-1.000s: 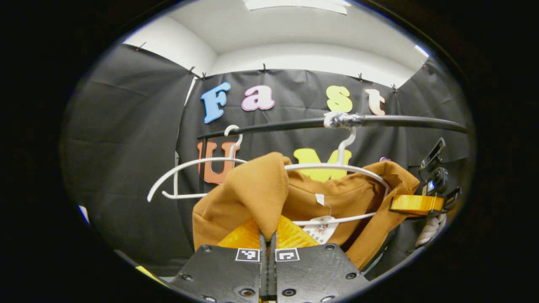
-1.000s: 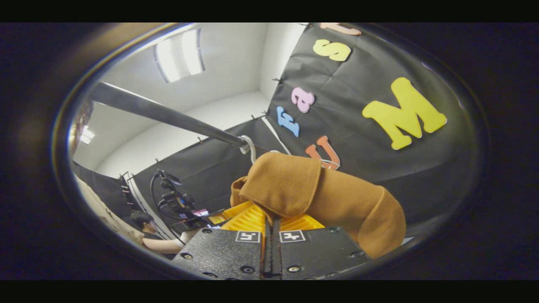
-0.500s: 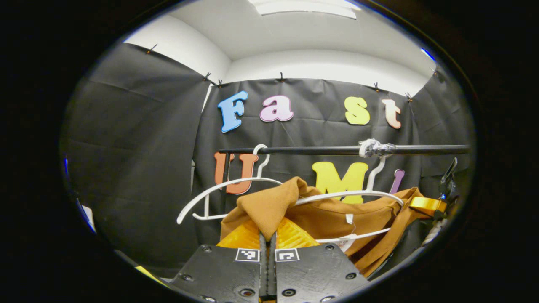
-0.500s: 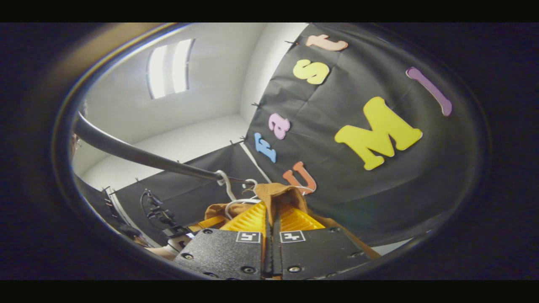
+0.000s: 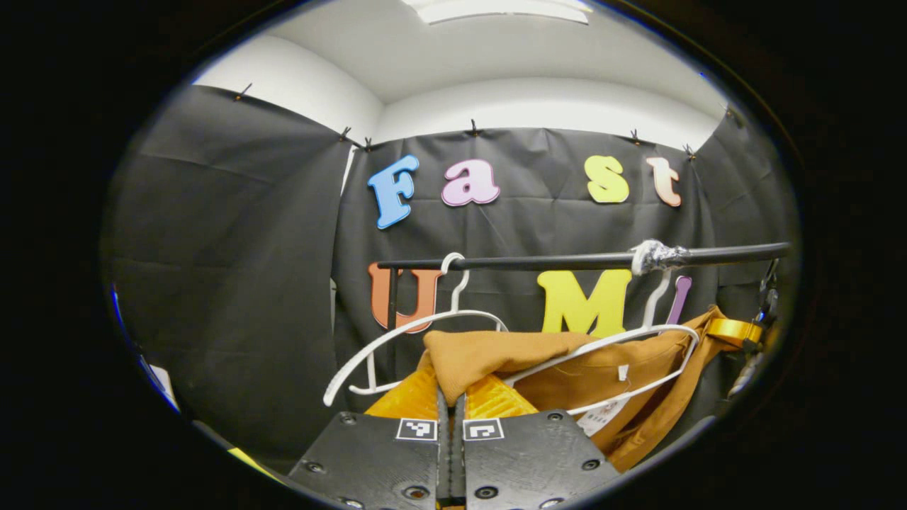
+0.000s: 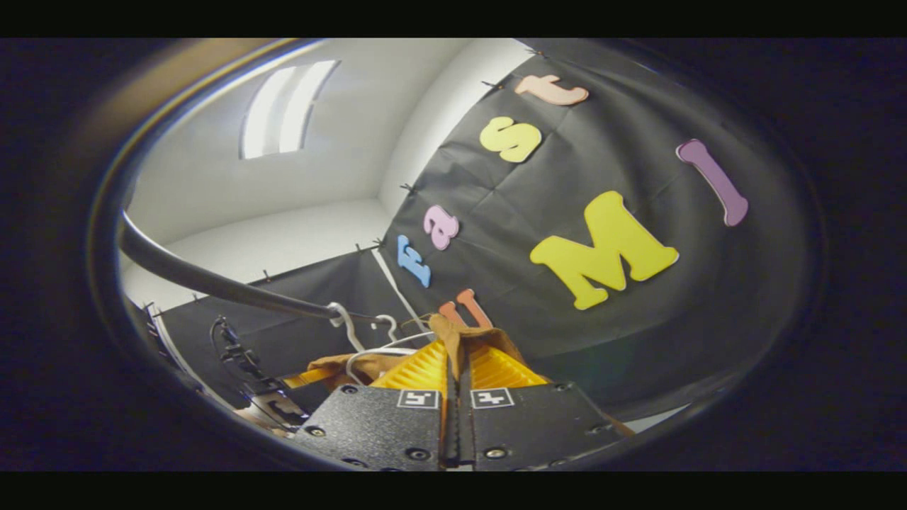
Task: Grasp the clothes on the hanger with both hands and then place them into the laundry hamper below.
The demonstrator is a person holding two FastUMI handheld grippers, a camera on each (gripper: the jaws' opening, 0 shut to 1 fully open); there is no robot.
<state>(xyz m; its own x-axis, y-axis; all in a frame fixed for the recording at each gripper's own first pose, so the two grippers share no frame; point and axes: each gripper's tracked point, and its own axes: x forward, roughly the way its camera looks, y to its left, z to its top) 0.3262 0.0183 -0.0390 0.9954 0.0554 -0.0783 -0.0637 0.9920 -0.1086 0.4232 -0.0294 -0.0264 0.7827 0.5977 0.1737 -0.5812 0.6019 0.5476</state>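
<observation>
Both the left hand-held gripper (image 5: 451, 404) and the right hand-held gripper (image 6: 457, 368) are clamped on the brown garment (image 5: 496, 354), which hangs partly on the white hanger (image 5: 638, 336) under the black rail (image 5: 553, 262).

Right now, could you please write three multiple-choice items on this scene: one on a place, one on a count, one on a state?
1. Where does the empty white hanger hang?
A. on the black rail
B. on the floor
C. on a hook in the ceiling

2. How many white hangers show in the left gripper view?
A. one
B. two
C. four

3. The left gripper is
A. wide open
B. shut on the brown garment
C. shut on the rail

Key: 1 A, its hook curls over the rail; 2 B, the empty one and the garment's hanger; 3 B, cloth sits pinched between the closed fingers.
</observation>
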